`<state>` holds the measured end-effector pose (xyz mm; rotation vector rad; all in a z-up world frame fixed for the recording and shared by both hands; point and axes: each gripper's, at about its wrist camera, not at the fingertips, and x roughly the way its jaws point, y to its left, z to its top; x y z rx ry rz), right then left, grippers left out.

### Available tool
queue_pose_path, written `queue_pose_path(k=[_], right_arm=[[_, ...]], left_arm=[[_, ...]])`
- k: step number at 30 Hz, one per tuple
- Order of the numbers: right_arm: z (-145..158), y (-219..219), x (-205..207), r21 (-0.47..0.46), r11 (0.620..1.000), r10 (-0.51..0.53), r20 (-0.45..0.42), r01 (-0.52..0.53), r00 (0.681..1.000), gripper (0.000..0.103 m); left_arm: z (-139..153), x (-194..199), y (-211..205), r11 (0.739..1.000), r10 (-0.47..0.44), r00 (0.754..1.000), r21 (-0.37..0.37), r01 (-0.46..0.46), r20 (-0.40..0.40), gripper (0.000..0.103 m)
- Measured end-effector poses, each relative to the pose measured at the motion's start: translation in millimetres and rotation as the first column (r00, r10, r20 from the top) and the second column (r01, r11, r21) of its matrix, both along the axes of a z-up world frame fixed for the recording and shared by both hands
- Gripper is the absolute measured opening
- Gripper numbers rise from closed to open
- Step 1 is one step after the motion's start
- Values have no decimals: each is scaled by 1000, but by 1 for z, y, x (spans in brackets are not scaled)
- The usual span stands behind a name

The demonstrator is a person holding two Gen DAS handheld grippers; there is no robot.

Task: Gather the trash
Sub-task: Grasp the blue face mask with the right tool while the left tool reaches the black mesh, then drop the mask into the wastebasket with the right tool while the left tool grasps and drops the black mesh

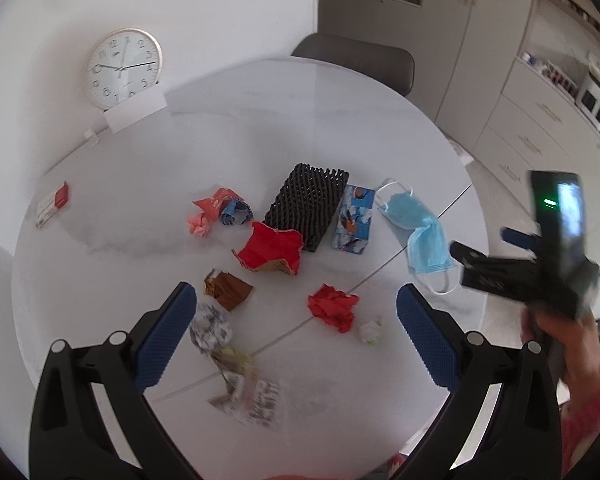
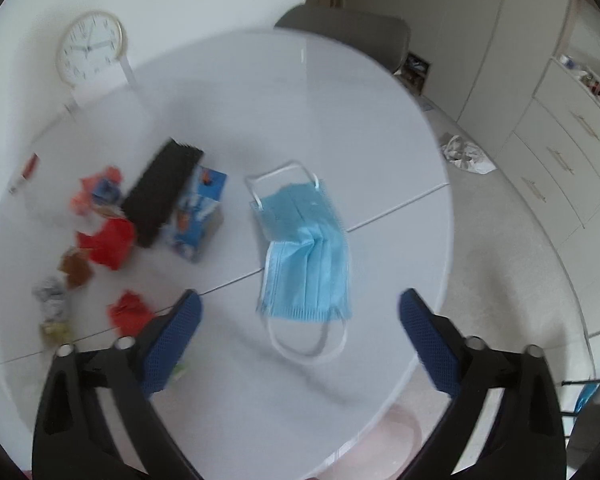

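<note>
Trash lies scattered on a round white table (image 1: pixel 260 112). A blue face mask (image 1: pixel 418 228) lies at the right; in the right wrist view it (image 2: pixel 306 252) sits just ahead of my open, empty right gripper (image 2: pixel 300 312). My left gripper (image 1: pixel 296 308) is open and empty above a crumpled red paper (image 1: pixel 334 306), a brown wrapper (image 1: pixel 228 288), a grey crumpled wad (image 1: pixel 210 326) and a clear printed wrapper (image 1: pixel 256 398). A red paper piece (image 1: pixel 272 248), black foam mesh (image 1: pixel 308 204) and blue carton (image 1: pixel 354 220) lie farther off. The right gripper's body (image 1: pixel 540 264) shows at the right.
A clock (image 1: pixel 124 68) leans on the wall behind a white card (image 1: pixel 136 110). A red-white small box (image 1: pixel 54 204) lies at the table's left. A grey chair (image 1: pixel 360 60) stands behind the table. Cabinets (image 2: pixel 560 152) line the right. A white bag (image 2: pixel 466 156) lies on the floor.
</note>
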<state>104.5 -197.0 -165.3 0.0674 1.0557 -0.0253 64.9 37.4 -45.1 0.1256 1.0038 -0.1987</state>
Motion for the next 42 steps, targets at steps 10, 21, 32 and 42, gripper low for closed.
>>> queue_pose_path(k=[10,21,32,42], right_arm=[[-73,-19,77,26,995,-97,-132,101,987,78],[-60,-22,66,141,983,-99,-152,121,983,10],[-29,-38,43,236,961,-123,-101,144,987,9],[-24,-48,42,299,938,-159,-74,174,985,9]], left_arm=[[-44,98,-8,989,-142,989,34,143,-39,96],[-138,234,-23,938,-345,919,-106,330,-190,96],[-196,282,-29,884,-454,844,-258,389,-284,81],[-206,281,-41,850,-497,814,-356,388,-302,49]])
